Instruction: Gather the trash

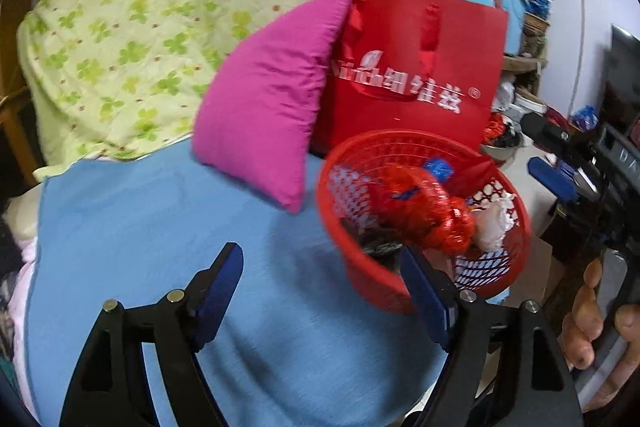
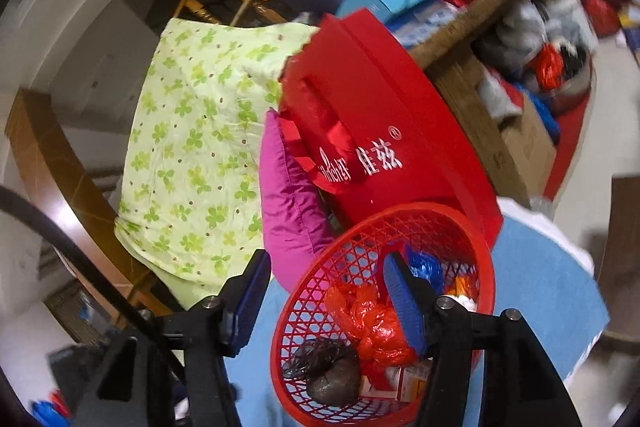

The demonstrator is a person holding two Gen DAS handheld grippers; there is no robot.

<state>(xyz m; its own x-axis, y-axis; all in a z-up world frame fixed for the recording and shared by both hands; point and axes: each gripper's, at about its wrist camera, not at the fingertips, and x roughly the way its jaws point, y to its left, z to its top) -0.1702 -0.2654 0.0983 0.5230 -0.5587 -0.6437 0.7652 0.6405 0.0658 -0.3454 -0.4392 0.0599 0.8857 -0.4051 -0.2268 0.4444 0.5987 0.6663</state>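
You had both tongs over the red basket (image 1: pixel 424 223), which sat on the blue sheet (image 1: pixel 160 247) of the bed, just in front of the red bag (image 1: pixel 416 79) and beside the pink pillow (image 1: pixel 264 115). The trash was already in the basket: a crumpled red plastic bag (image 1: pixel 424 211) across the middle, a white wad (image 1: pixel 494 223) to its right, a dark bag (image 2: pixel 324 371) low against the near wall, and a scrap of blue plastic (image 2: pixel 424 267) toward the far rim. Your left tongs (image 1: pixel 320 291) stood wide with nothing between the pads; one finger lay over the sheet to the left of the basket and the other crossed its near rim, so the basket lay ahead and to the right of them. Your right tongs (image 2: pixel 332 299) stood partly open and empty too, straddling the basket's left rim, with one finger outside by the pillow and the other reaching inside, just above the red plastic bag. That hand looked the nearer of the two to the contents. I saw no loose trash on the sheet around the basket in either view, so the collecting looked close to done on this side; the coming move probably turned on drawing both tongs back clear of the rim without tipping the basket toward the bed's edge.
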